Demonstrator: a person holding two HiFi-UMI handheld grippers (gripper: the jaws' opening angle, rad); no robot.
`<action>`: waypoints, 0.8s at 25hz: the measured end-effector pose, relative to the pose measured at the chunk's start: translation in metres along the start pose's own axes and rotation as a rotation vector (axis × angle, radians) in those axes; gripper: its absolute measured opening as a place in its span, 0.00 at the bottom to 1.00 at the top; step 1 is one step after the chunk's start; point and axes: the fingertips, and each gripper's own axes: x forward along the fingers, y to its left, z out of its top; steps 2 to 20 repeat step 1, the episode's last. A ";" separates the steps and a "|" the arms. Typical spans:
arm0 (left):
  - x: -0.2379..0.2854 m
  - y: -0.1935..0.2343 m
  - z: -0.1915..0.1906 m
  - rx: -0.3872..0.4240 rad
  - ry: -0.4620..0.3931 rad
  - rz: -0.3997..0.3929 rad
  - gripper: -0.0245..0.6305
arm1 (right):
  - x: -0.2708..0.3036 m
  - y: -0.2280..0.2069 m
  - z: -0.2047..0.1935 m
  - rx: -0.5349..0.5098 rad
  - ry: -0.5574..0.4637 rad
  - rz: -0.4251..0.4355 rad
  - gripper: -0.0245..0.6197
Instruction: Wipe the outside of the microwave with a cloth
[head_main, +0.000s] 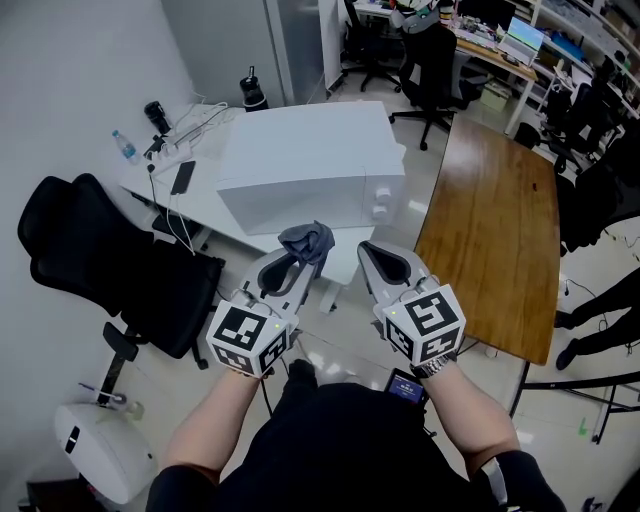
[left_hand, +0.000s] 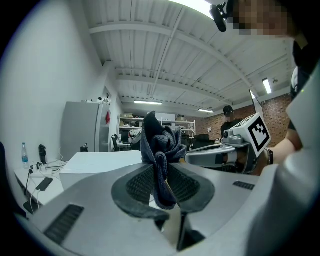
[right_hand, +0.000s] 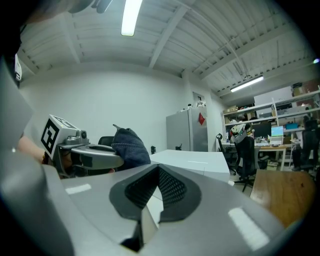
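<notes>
Two hand-held grippers sit side by side on the near side of a white box-shaped microwave, which stands on a white desk. The left gripper has its jaws clamped on a bunched dark grey-blue cloth. The cloth stands out beyond the jaw tips, near the microwave's front but apart from it. Just to its right, the right gripper has its jaws pressed together with nothing between them. A brown wooden table stands at right, a black office chair at left.
</notes>
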 end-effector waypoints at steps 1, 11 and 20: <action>0.000 0.001 0.001 0.002 -0.002 0.000 0.16 | 0.000 0.000 0.001 -0.001 0.000 -0.001 0.04; 0.000 0.001 0.001 0.002 -0.002 0.000 0.16 | 0.000 0.000 0.001 -0.001 0.000 -0.001 0.04; 0.000 0.001 0.001 0.002 -0.002 0.000 0.16 | 0.000 0.000 0.001 -0.001 0.000 -0.001 0.04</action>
